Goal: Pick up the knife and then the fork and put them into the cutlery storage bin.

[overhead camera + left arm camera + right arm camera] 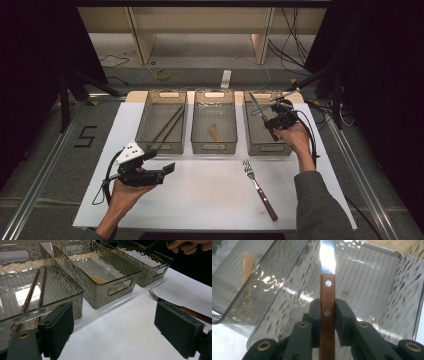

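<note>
Our right hand-held gripper (327,315) clamps the wooden handle of a knife (327,285) above the right bin (253,141); we should lower it flat, blade along the bin, before letting go. Our left hand-held gripper (113,325) hangs wide open and empty over the tabletop (210,190). The left bin (150,140) holds chopsticks (169,124), the middle bin (200,142) a small wooden piece (215,133); a fork (258,187) lies outside.

knife (327,302): wood handle, shiny metal blade | bins (100,272): glossy rippled plastic | table cover (210,190): matt white

Grey floor (45,165); wooden shelving (200,30) behind — dark surroundings.
</note>
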